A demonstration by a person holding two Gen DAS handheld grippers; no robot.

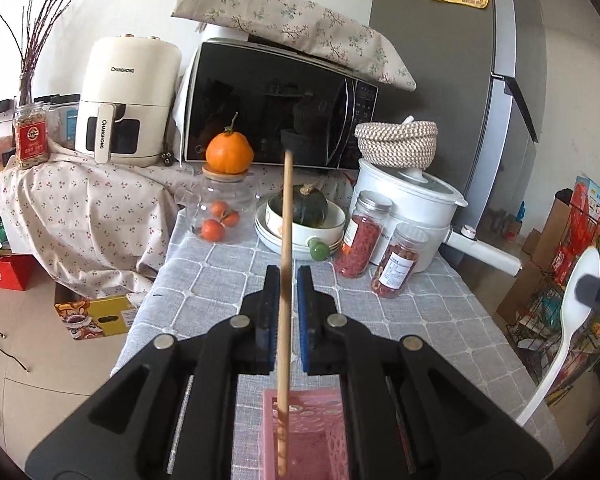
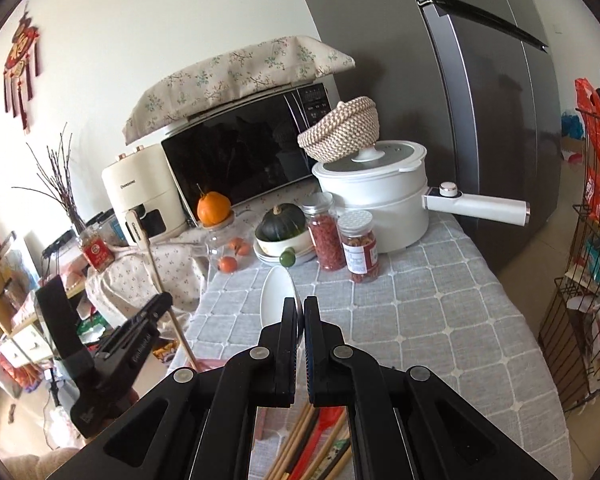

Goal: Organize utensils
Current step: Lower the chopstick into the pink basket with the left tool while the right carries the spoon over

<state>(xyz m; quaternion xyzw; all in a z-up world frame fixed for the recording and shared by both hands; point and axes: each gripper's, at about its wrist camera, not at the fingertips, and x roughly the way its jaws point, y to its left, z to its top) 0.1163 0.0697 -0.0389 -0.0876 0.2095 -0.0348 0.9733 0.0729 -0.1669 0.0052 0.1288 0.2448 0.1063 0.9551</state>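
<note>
Wooden spatula (image 1: pixel 286 264), clamped at its handle by the left gripper (image 1: pixel 288 276), is best lowered straight into the pink basket (image 1: pixel 332 408) just beneath it, while the white spoon (image 2: pixel 276 300) is pinched in the closed right gripper (image 2: pixel 300 312).

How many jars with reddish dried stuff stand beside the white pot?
2. The taller jar stands nearer the bowl with the green squash. The shorter jar, with a label, stands in front of the pot. Others may be hidden behind.
</note>
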